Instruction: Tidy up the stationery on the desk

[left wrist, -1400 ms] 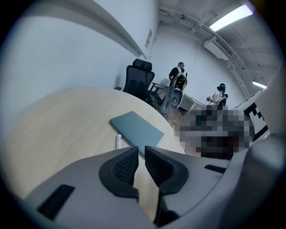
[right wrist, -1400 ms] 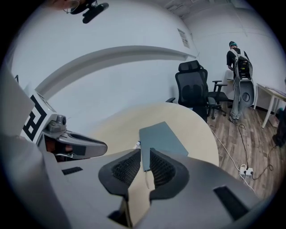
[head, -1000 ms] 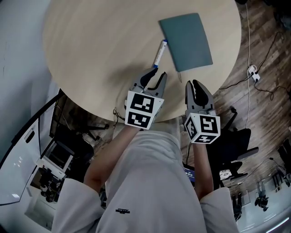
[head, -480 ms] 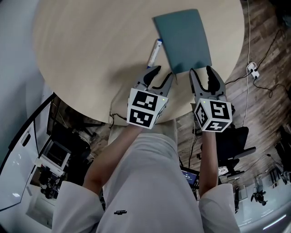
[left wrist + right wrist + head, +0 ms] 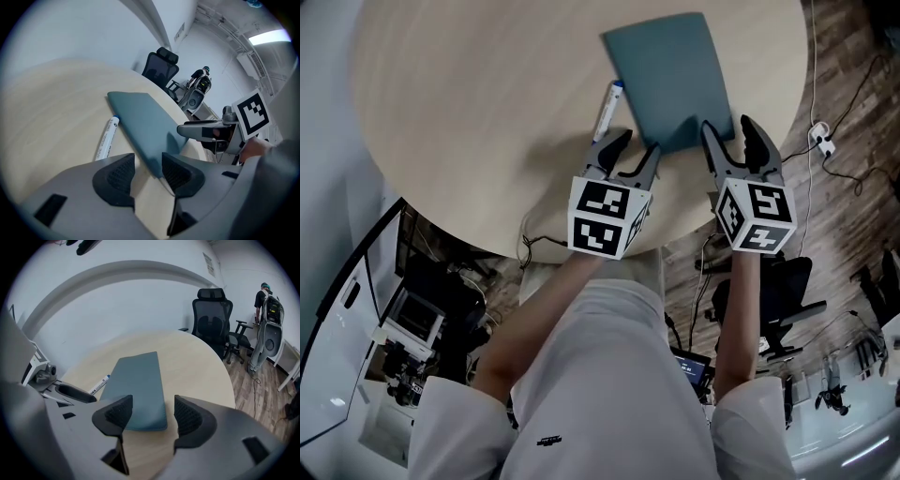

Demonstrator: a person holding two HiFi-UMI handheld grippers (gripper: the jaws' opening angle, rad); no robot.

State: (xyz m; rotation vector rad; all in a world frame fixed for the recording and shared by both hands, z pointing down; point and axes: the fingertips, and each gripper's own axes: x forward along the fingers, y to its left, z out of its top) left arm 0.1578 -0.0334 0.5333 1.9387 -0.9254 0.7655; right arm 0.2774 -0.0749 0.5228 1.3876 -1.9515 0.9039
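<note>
The head view looks steeply down from above the person onto the near edge of the round tabletop (image 5: 469, 122). The left gripper view sits low and close over the tabletop. It faces along its jaws, with the teal notebook (image 5: 140, 126) and marker pen (image 5: 107, 138) just ahead. The right gripper view rides somewhat higher and faces across the tabletop toward an office chair (image 5: 213, 317). All three views share the notebook, pen and tabletop. The left gripper view also catches the right gripper (image 5: 190, 130), and the right gripper view catches the left gripper (image 5: 75, 393).

Matt teal notebook (image 5: 668, 80) and plastic marker (image 5: 607, 111) on pale wood-grain table (image 5: 469, 112).
</note>
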